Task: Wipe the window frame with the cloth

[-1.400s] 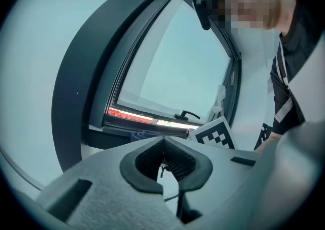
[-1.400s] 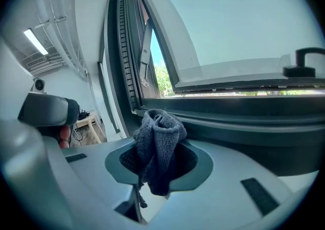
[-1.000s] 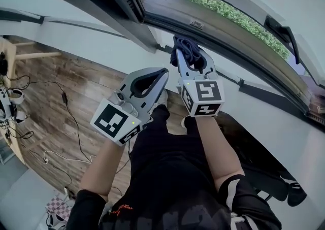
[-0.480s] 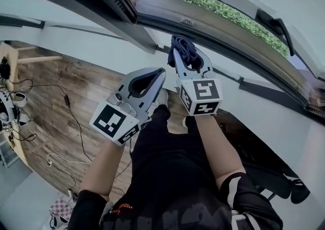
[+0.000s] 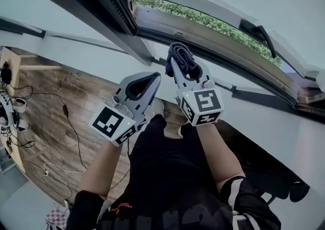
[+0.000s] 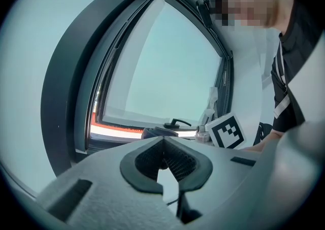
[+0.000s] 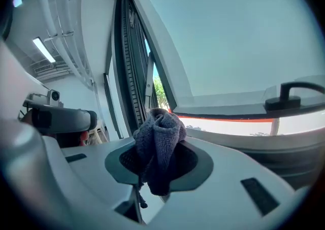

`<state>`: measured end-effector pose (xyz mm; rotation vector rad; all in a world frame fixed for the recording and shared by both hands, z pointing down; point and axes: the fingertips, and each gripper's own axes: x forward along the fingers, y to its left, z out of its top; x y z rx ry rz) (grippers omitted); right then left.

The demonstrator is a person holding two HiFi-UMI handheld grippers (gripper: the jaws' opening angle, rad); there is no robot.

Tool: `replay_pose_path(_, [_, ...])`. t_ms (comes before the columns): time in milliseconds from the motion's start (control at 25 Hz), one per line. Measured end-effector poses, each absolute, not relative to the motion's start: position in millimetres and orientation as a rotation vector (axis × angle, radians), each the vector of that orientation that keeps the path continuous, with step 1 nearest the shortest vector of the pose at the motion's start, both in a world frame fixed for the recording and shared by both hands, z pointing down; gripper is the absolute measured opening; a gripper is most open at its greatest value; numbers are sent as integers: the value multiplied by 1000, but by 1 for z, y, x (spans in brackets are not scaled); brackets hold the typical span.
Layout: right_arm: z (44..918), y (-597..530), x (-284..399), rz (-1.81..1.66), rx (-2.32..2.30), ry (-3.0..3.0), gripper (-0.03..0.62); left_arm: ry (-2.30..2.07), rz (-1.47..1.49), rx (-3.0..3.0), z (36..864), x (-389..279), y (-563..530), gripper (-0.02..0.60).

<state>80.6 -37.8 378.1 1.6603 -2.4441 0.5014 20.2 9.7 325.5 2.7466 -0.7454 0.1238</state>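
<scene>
A dark blue cloth (image 5: 183,57) is bunched between the jaws of my right gripper (image 5: 184,65), which is shut on it. The cloth is held up just below the dark lower window frame (image 5: 244,74); whether they touch I cannot tell. In the right gripper view the cloth (image 7: 160,137) bulges out of the right gripper (image 7: 158,149), with the frame (image 7: 127,71) behind it. My left gripper (image 5: 154,76) is level with it on the left, shut and empty. In the left gripper view the left gripper (image 6: 163,140) points at the window, and the cloth (image 6: 152,132) shows beyond the jaws.
The opened sash carries a black handle (image 5: 258,32). A dark upright frame post (image 5: 109,0) rises at the left. Green hedge (image 5: 213,18) lies outside. Below are a white wall, a wooden floor (image 5: 45,117) with cables (image 5: 66,112), and the person's dark-clad legs.
Both grippers have risen slightly towards the window frame, and the cloth now sits closer to it. The jaws have not changed.
</scene>
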Motion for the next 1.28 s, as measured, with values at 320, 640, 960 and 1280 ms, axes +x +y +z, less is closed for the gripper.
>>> replay_pose_path(320, [322, -27, 94, 412, 1656, -2484, 103, -740, 65, 2807, 284, 28, 7, 18])
replay_pose_path(640, [271, -21, 105, 297, 1636, -2525, 103, -729, 10, 2848, 253, 37, 3, 18])
replay_pose_path(960, [224, -16, 124, 176, 1629, -2561, 103, -670, -37, 2899, 222, 61, -4, 18])
replay_pose_path(1280, [194, -9, 164, 98, 1719, -2522, 103, -556, -52, 2949, 202, 96, -6, 18])
